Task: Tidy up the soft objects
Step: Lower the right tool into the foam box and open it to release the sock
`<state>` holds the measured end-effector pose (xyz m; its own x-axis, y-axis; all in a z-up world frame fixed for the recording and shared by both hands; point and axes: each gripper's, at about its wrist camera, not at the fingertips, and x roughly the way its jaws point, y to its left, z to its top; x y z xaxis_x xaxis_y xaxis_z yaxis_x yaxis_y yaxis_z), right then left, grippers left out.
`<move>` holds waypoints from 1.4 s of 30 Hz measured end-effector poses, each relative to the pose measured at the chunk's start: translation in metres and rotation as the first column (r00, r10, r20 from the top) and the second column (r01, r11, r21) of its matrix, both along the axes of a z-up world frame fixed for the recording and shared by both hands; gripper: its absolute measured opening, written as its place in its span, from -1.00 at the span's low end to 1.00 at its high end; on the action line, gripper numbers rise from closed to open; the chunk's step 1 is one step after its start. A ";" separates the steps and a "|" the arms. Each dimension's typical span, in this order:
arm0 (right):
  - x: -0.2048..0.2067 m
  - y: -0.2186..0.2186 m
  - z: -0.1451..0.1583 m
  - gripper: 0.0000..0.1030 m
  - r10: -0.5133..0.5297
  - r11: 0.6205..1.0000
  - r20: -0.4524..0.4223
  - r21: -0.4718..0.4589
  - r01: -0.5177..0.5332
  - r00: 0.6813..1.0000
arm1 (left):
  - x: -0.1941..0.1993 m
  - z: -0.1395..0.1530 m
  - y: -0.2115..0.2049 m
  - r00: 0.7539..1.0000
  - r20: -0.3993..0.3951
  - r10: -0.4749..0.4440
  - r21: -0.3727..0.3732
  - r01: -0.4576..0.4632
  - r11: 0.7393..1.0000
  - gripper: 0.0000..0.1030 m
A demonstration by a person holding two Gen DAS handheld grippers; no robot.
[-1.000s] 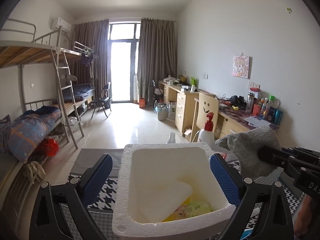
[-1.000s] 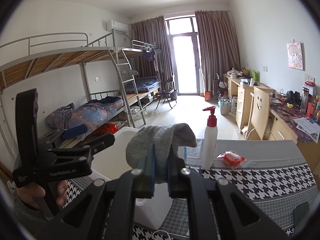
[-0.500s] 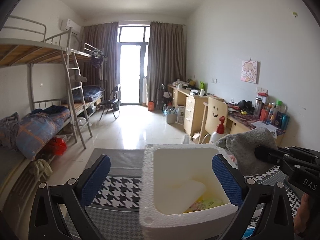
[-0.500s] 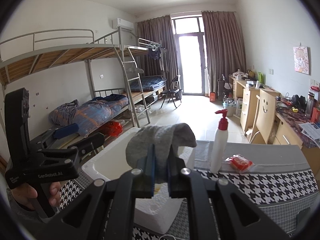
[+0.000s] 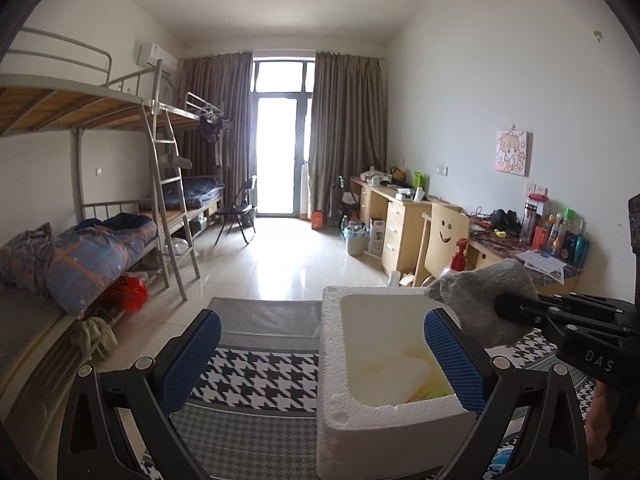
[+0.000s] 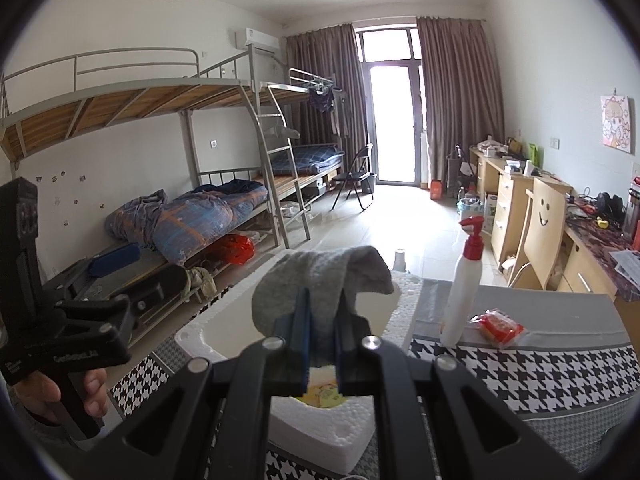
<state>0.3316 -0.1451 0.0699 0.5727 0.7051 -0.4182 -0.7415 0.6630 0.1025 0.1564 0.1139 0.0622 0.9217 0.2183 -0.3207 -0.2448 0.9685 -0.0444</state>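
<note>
My right gripper [image 6: 322,322] pinches a grey sock [image 6: 320,280] above the foam box [image 5: 384,412]; my left gripper [image 5: 320,360] is spread wide, holding nothing.

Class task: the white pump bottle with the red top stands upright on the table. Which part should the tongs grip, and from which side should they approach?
Grip the pump bottle at mid-body, coming in level from the near side. It stands upright, its body is straight and round, and the red packet lies close on its right; the red pump head is narrow and would probably slip.
</note>
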 end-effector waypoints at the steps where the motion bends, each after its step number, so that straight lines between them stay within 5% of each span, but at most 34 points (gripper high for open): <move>1: 0.000 0.000 -0.001 -0.76 0.004 1.000 -0.001 0.000 -0.004 1.000 | -0.001 0.000 0.000 1.000 0.000 0.001 0.002 -0.001 1.000 0.98; 35: 0.005 0.043 -0.018 -0.74 -0.006 0.992 -0.078 -0.128 -0.004 0.997 | -0.023 -0.010 0.017 1.000 0.009 0.022 -0.039 -0.022 0.999 0.98; 39: 0.002 0.044 -0.019 -0.56 0.004 0.990 -0.072 -0.142 -0.015 0.997 | -0.025 -0.008 0.015 1.000 0.009 0.025 -0.033 -0.025 0.999 0.98; 42: -0.002 0.045 -0.018 -0.07 0.010 0.989 -0.061 -0.145 -0.019 0.998 | -0.026 -0.007 0.015 1.000 0.011 0.028 -0.033 -0.027 0.999 0.98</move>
